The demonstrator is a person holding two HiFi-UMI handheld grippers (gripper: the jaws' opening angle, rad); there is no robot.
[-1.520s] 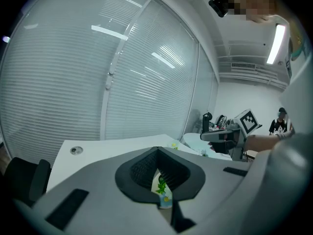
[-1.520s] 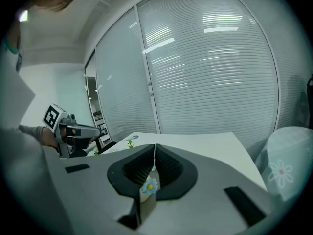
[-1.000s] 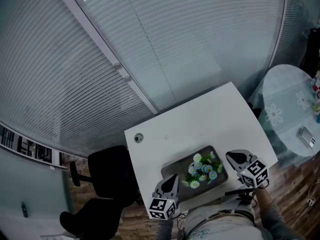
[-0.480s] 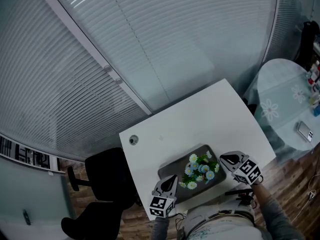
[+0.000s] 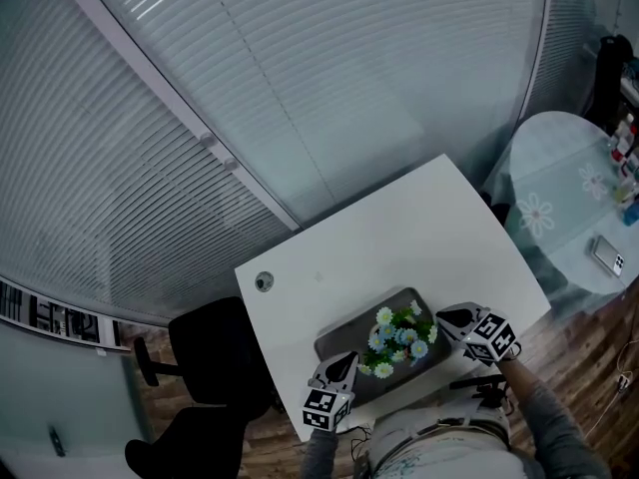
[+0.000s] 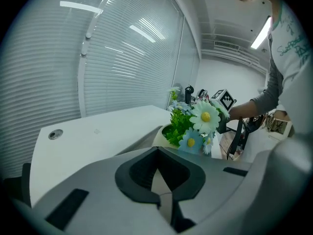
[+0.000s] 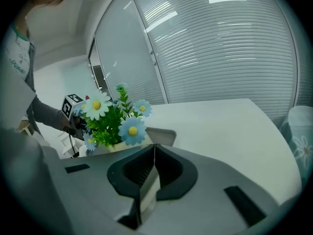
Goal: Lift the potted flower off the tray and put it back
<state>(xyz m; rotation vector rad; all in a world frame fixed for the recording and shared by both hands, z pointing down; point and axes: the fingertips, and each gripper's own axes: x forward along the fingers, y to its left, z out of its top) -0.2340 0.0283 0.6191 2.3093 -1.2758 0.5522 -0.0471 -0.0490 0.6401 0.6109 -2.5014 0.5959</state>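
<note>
Flanking the potted flower (image 5: 399,335) on its tray (image 5: 342,335), left claw (image 5: 345,361) and right claw (image 5: 446,317) point obliquely downward; both pressed together, pinching nothing.

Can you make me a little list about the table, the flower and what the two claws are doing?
Table: white, next to window blinds
Tray: grey, at the table's near edge
Flower: potted daisies, standing on the tray
Left claw: shut, empty, near the tray's left end
Right claw: shut, empty, near the tray's right end
Holding the flower: neither claw
Also there: black chair left of the table
</note>
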